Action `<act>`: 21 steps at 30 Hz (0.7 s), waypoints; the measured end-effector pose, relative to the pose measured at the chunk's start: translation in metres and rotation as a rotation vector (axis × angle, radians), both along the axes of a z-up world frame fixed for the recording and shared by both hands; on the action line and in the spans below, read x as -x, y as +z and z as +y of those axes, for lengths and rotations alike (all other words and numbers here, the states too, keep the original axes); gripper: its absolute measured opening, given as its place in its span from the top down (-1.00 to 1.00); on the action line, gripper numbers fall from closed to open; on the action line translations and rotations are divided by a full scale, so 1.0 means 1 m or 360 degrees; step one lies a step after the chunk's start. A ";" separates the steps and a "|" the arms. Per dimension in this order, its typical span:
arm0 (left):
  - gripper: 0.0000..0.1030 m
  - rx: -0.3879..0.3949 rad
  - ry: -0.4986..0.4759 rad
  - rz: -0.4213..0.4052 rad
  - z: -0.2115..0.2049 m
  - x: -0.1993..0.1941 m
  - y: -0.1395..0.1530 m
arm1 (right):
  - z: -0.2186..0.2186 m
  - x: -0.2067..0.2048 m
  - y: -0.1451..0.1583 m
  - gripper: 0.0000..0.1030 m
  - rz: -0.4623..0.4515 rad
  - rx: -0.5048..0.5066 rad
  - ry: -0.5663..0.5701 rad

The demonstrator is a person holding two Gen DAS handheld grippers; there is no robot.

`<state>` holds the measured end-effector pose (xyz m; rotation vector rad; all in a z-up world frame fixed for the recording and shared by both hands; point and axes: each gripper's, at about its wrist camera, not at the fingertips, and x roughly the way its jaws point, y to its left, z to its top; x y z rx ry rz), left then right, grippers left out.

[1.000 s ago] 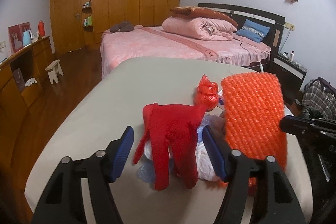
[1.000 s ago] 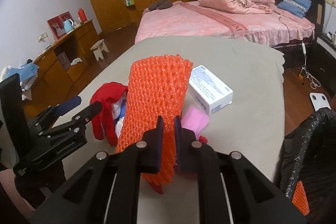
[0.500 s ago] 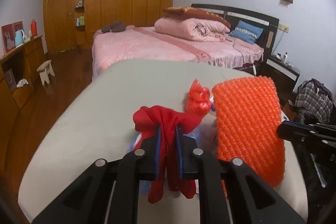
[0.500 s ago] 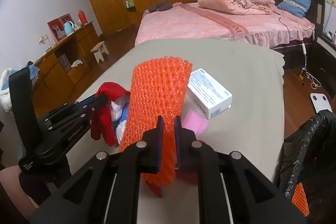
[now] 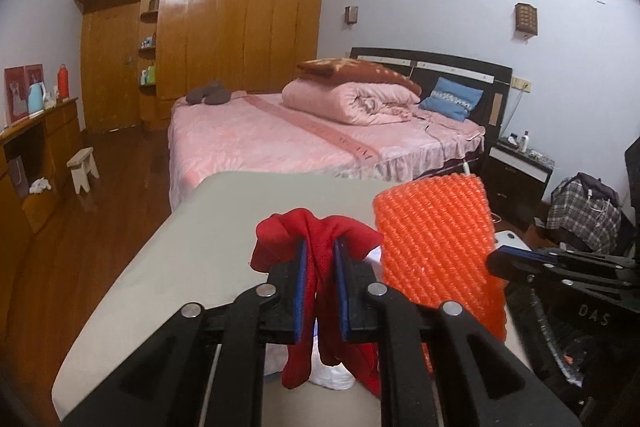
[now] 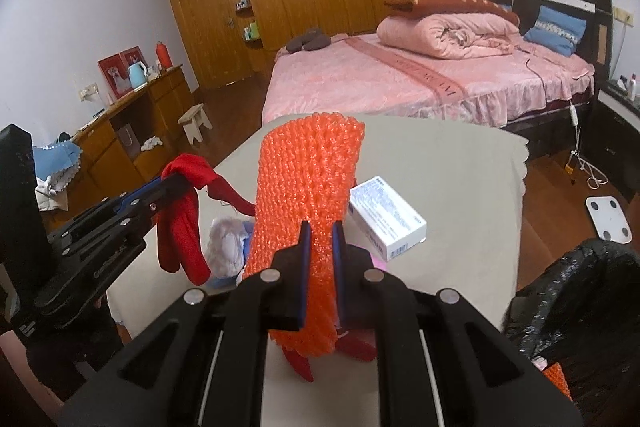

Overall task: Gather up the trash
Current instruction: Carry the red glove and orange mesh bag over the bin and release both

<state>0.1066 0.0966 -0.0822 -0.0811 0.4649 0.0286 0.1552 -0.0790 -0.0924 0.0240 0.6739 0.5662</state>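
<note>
My left gripper (image 5: 320, 255) is shut on a limp red plastic bag (image 5: 316, 227), which hangs above the beige table (image 5: 168, 267). Seen from the right wrist, the left gripper (image 6: 176, 183) holds the same red bag (image 6: 180, 227) at the left. My right gripper (image 6: 320, 231) is shut on an orange foam net sleeve (image 6: 308, 175), which stands upright; in the left wrist view the sleeve (image 5: 436, 247) is just right of the red bag. A white and blue crumpled wrapper (image 6: 226, 247) and a white box (image 6: 386, 219) lie on the table (image 6: 460, 187).
A black trash bag (image 6: 580, 291) gapes at the table's right side, with an orange scrap (image 6: 558, 379) at its rim. Behind the table stand a pink bed (image 5: 280, 135), a wooden wardrobe (image 5: 224, 43) and a desk (image 6: 132, 115) at the left. A white scale (image 6: 608, 213) lies on the floor.
My left gripper shut on the red bag and lifted it off the table. My right gripper rose a little with the orange sleeve still pinched.
</note>
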 end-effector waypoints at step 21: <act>0.75 0.0018 -0.0342 -0.0030 -0.111 -0.005 0.019 | -0.123 0.030 0.018 0.82 -0.0080 0.0042 -0.0359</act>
